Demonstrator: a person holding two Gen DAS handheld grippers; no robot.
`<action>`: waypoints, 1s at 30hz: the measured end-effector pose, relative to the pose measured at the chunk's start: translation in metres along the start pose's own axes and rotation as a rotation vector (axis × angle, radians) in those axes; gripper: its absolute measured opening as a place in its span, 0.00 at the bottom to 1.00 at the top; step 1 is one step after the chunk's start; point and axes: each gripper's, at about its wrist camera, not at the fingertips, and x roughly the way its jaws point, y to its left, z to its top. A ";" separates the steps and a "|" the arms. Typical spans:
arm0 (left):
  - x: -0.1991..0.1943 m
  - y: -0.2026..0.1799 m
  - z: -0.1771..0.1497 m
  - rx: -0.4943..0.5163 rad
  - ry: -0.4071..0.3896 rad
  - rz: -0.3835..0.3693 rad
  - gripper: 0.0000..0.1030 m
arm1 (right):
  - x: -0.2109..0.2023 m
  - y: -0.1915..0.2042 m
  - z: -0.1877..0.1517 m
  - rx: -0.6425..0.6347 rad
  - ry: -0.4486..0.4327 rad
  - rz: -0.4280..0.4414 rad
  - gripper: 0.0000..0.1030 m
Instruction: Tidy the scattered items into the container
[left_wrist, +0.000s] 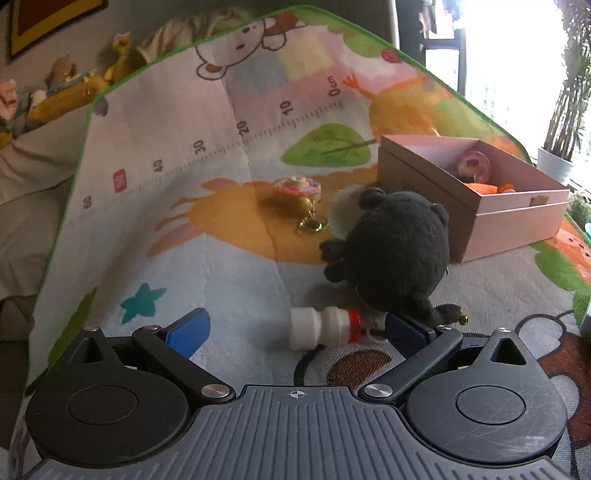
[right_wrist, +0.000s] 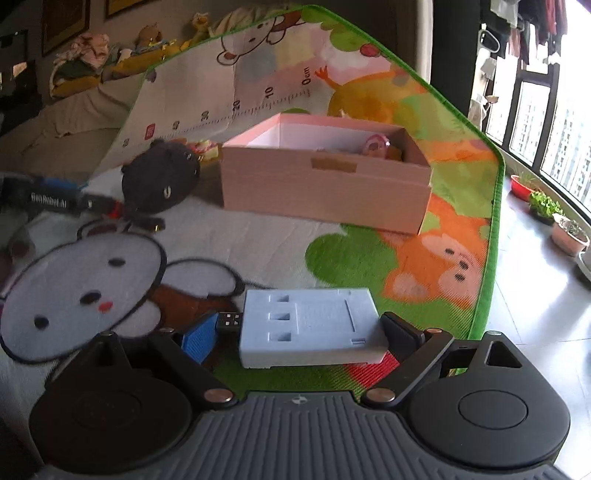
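Pink cardboard box sits on the cartoon play mat, already holding a pink round toy and something orange inside. Just left of it lies the black plush toy, touching the box wall in the left wrist view, with a donut keychain and its gold clasp beyond. A small white bottle with a red cap lies on its side between the left gripper fingers, which are spread wide, the right pad near the cap end. Over on the right gripper, the fingers bracket a pale blue USB battery charger; whether they pinch it, I cannot tell.
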 end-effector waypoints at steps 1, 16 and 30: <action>-0.001 -0.001 -0.001 0.007 -0.002 0.000 1.00 | 0.001 0.000 0.000 0.003 -0.001 0.000 0.90; 0.014 -0.006 -0.004 0.012 0.020 -0.015 0.57 | 0.003 -0.004 0.001 0.032 0.010 0.006 0.92; -0.028 -0.059 -0.021 0.096 0.042 -0.189 0.46 | 0.000 -0.006 -0.001 0.059 -0.012 -0.005 0.94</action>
